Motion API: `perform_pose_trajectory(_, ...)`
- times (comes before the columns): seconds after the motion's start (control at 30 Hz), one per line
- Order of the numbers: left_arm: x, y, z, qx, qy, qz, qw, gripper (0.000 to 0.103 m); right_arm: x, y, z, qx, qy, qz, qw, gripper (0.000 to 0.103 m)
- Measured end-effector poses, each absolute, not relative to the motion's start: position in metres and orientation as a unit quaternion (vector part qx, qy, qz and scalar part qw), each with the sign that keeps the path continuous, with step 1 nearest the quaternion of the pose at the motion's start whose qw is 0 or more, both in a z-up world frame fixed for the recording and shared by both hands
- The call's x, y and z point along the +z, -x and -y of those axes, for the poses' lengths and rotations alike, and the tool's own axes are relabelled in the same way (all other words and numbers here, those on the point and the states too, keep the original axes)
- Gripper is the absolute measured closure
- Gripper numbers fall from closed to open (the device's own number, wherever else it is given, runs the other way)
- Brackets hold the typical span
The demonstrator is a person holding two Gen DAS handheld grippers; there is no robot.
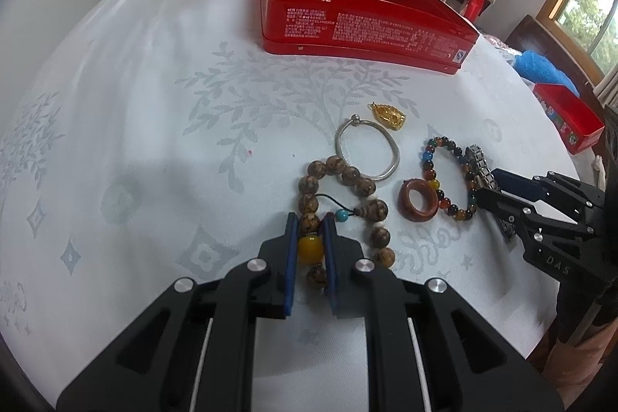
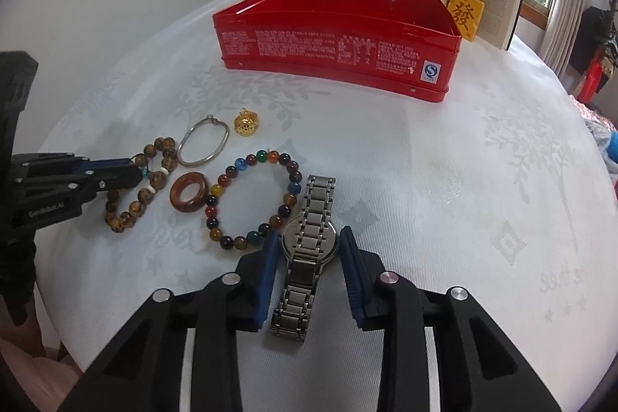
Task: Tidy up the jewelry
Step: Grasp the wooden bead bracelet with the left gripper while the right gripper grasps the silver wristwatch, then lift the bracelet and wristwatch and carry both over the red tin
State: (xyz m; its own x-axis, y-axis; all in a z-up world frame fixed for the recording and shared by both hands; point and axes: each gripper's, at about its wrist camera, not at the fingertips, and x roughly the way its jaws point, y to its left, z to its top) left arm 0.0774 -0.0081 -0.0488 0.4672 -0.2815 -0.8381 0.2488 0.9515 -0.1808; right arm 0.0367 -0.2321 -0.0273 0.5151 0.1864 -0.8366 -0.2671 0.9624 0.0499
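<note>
Left wrist view: the left gripper (image 1: 311,222) is clamped on the brown wooden bead bracelet's (image 1: 349,176) amber bead. Right gripper (image 2: 309,238) fingers stand apart, flanking the silver metal watch (image 2: 307,246). Open red tin box (image 2: 336,37) at 12 o'clock.

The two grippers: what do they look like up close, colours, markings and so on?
Both the left gripper and the right gripper are matte black, angular linkages with round silver pivot pins and blue fingers. White lettering marks their sides; thin white strips run inside the frames.
</note>
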Motion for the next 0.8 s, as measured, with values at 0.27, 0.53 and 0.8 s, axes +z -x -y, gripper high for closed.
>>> perform_pose_trajectory(0.27,-0.040,-0.076,0.000,-0.161,0.046,-0.482,0.860,0.092,-0.014,-0.032,0.257,0.152,-0.031,-0.467,0.870,0.071)
perform_pose_trajectory(0.53,-0.006,-0.068,-0.003,-0.181,0.064,-0.446,0.874,0.092,0.010,-0.028,0.272,0.177,-0.074,-0.447,0.874,0.071)
perform_pose_trajectory(0.8,0.025,-0.068,-0.001,-0.199,0.066,-0.414,0.886,0.092,0.040,-0.032,0.277,0.195,-0.080,-0.425,0.880,0.071)
